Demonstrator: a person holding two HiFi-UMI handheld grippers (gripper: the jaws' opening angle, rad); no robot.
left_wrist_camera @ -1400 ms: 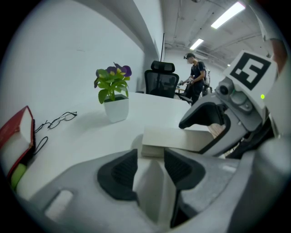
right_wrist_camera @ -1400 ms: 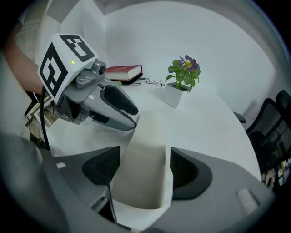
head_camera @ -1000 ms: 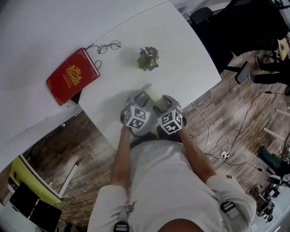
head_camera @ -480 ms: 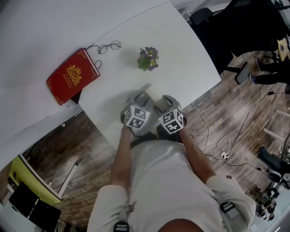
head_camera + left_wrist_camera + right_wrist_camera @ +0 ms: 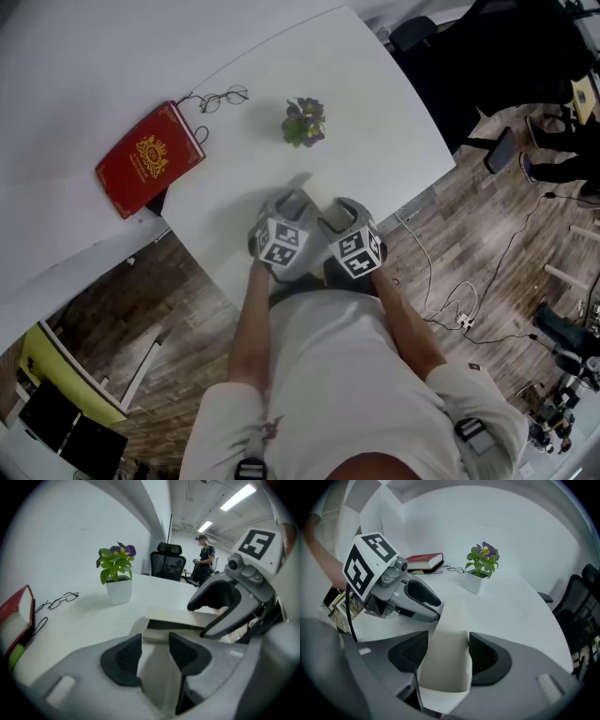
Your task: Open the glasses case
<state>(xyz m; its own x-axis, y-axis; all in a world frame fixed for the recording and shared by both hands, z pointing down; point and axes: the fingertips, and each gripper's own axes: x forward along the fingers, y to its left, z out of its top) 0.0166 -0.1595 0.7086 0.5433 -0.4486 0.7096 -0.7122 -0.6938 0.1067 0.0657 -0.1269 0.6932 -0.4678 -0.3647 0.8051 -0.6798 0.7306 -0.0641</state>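
Right, right claw (image 5: 447, 638): jaws have just been closing, and the cream glasses case (image 5: 449, 613) sits between them with both pads against its long sides. It's pinching the case. Left claw (image 5: 155, 643): cream case fills the gap between its pads, both pressed on it, so it's pinching too. The two claws converge on the case side by side, marker cubes nearly touching, both angled down at the tabletop.

From the left claw's side, a dark slit runs along the case between its upper and lower part. Can't tell how far open that is. The case lies on the white table (image 5: 375, 122), close to the near edge, right in front of the person holding the claws. One bare forearm runs to each claw.

Further out on the table:
- Small potted plant (image 5: 305, 122): white pot, purple flowers, upright, beyond the case and well apart from it.
- Thin-rimmed spectacles (image 5: 225, 97): lying on the table, left of the plant.
- Red book (image 5: 148, 157): gold print on the cover, lying flat just beside the spectacles.

Off the table there's a wood floor (image 5: 487, 234) with cables trailing on the right. A black office chair (image 5: 168, 563) stands past the far end, with another person (image 5: 205, 555) standing behind it.
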